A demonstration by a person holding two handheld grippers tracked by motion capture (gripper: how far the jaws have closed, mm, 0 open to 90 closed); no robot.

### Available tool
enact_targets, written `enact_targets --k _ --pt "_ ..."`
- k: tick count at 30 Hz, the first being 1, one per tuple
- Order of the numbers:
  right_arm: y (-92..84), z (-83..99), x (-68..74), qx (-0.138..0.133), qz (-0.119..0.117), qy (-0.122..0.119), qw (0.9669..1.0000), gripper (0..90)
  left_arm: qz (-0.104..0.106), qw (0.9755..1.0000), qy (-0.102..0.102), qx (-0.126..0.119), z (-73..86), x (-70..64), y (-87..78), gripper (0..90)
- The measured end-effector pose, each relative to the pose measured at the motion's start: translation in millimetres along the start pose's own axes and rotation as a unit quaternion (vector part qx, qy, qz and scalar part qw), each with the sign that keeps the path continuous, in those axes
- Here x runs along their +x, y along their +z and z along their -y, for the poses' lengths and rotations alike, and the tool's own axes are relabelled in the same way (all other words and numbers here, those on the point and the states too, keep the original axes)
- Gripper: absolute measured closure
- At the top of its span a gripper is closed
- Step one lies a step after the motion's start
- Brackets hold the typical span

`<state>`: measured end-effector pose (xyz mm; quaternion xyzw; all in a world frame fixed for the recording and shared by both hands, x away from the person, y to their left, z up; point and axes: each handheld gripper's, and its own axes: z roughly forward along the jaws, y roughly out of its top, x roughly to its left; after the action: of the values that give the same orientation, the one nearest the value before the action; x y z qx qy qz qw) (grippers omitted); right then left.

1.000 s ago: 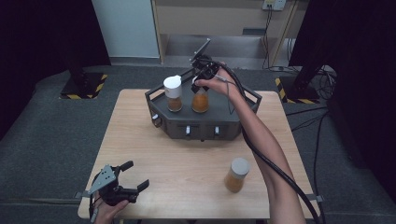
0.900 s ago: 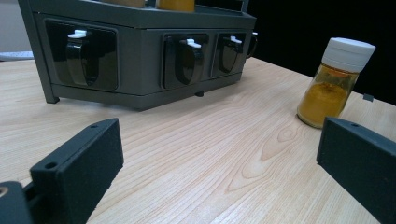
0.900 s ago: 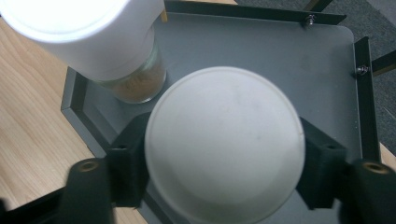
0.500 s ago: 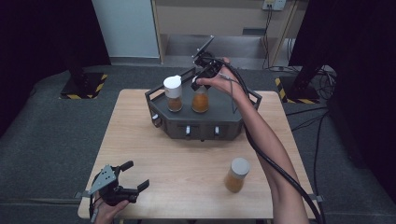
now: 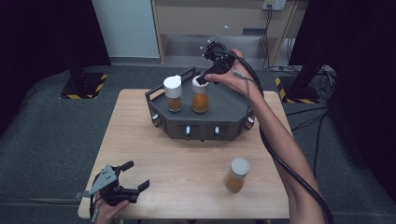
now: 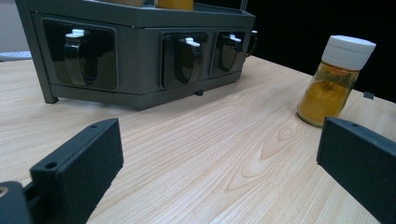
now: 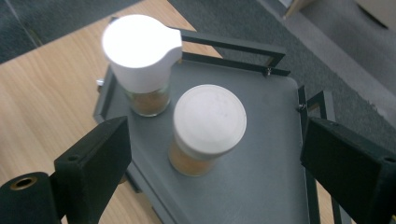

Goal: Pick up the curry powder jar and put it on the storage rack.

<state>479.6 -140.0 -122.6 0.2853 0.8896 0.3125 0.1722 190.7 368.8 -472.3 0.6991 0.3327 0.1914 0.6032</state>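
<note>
Right gripper freed above the spice jar on the rack

Nearest, the left gripper point(image 5: 125, 183) rests at the wooden table's point(image 5: 187, 163) front edge, jaws apart and empty; a white-capped jar of yellow powder point(image 5: 236, 174) stands alone mid-table. Farther off, the right gripper point(image 5: 208, 76), jaws just opened, hovers above the white-lidded orange spice jar point(image 7: 205, 128) standing on the dark grey rack point(image 5: 224, 109) beside a white-topped shaker point(image 7: 142, 58).

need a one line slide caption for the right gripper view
Open right gripper above a white-lidded jar of orange powder standing beside a white-capped shaker on a dark grey metal rack.
</note>
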Motion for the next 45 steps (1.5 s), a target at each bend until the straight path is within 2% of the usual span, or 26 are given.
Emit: enact_targets --k 11,20,22,26,32,37,40,45 --pt "-55.8 51.1 5.3 -0.072 -0.016 -0.01 0.9972 8.4 0.001 1.0 0.001 0.0 0.0 0.1 0.2 0.0" --pt "-88.8 98.4 11.1 -0.113 -0.016 -0.01 0.9934 7.9 -0.001 1.0 0.0 0.002 0.1 0.1 0.7 0.0" --pt "-93.5 110.7 9.6 -0.122 -0.022 -0.005 0.9923 7.6 -0.001 1.0 0.0 0.002 0.1 -0.1 0.8 0.0" --pt "-102.2 131.5 11.9 -0.13 -0.015 -0.001 0.9913 6.8 -0.001 1.0 -0.004 0.002 0.7 1.1 0.3 0.0" --pt "-111.1 167.4 16.5 -0.159 -0.012 0.004 0.9871 5.8 -0.005 1.0 -0.007 0.004 0.9 1.0 -0.2 0.0" --pt "-111.4 196.8 21.1 -0.183 -0.011 0.011 0.983 5.5 -0.005 1.0 -0.005 0.005 0.6 0.7 0.0 0.0" --pt "-110.5 211.9 26.4 -0.188 -0.005 0.015 0.982 5.3 -0.005 1.0 -0.006 0.005 0.6 0.8 0.1 0.0" --pt "-109.2 241.3 34.5 -0.209 0.0 0.025 0.9776 4.9 -0.005 1.0 -0.005 0.005 0.5 0.7 -0.1 0.0"
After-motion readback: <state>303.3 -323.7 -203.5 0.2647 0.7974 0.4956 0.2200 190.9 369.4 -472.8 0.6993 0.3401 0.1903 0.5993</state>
